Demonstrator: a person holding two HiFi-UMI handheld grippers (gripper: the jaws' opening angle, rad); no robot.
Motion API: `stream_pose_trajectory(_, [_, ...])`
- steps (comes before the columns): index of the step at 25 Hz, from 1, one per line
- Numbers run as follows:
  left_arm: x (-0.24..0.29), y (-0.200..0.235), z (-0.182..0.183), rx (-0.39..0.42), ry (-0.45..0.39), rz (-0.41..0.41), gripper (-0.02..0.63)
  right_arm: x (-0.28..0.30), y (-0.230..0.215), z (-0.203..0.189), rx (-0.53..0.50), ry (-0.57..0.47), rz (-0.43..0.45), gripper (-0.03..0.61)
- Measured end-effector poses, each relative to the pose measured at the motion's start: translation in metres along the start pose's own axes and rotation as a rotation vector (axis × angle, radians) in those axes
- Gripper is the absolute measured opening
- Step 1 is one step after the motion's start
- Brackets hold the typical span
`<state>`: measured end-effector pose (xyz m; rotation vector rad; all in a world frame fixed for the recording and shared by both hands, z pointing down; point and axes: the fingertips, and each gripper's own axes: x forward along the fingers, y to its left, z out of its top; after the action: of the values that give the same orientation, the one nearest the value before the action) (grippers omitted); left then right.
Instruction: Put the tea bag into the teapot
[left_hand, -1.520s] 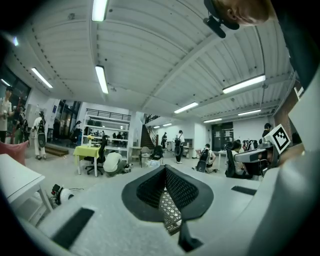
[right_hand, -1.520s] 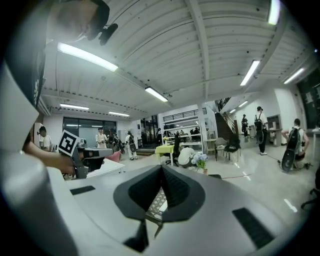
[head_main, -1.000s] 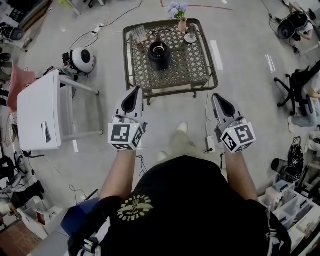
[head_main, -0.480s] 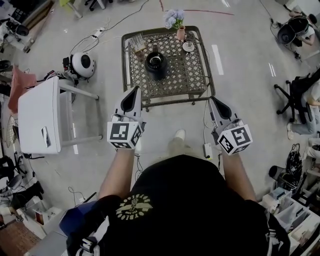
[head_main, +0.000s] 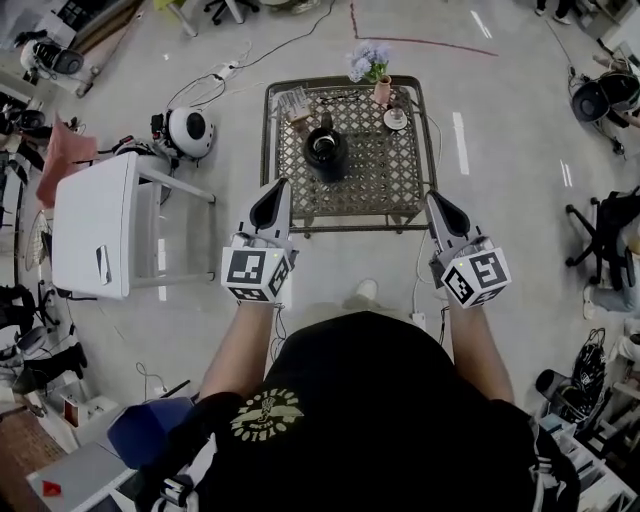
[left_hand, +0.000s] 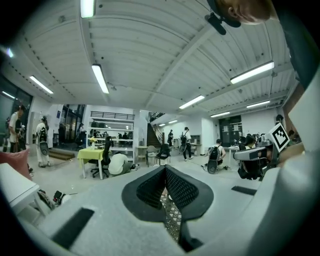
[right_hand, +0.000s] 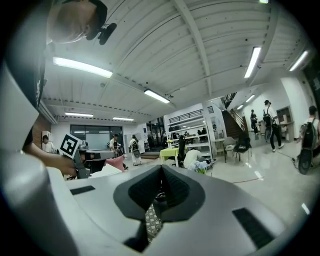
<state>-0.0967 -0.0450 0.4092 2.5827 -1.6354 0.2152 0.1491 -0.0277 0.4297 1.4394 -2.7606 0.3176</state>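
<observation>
The fingers (left_hand: 150, 189) of the left gripper (head_main: 281, 186) are pressed together on nothing, as are those of the right gripper (head_main: 433, 196). Both are held near the tabletop (head_main: 385, 172), where the teapot (head_main: 327, 152) stands. The tea bag cannot be made out.

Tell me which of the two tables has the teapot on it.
The dark lattice table at the top middle of the head view; the black teapot stands on it. The white table to its left has no teapot.
</observation>
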Motion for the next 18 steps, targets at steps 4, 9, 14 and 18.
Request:
stream_pose_trajectory(4, [0.0, 0.007, 0.002, 0.0, 0.007, 0.036, -0.005, 0.009, -0.001, -0.001, -0.001, 0.004, 0.035, 0.009])
stream_pose_trajectory(9, [0.003, 0.001, 0.006, 0.008, 0.007, 0.039, -0.005, 0.013, 0.0, -0.003, -0.006, 0.015, 0.062, 0.009])
stream_pose_trajectory(14, [0.002, -0.003, 0.013, 0.022, -0.006, 0.041, -0.005, 0.013, 0.002, -0.001, -0.019, 0.015, 0.078, 0.009])
stream_pose_trajectory(18, [-0.003, -0.001, 0.015, 0.017, -0.009, 0.052, -0.005, 0.014, 0.003, 0.002, -0.028, 0.017, 0.079, 0.009])
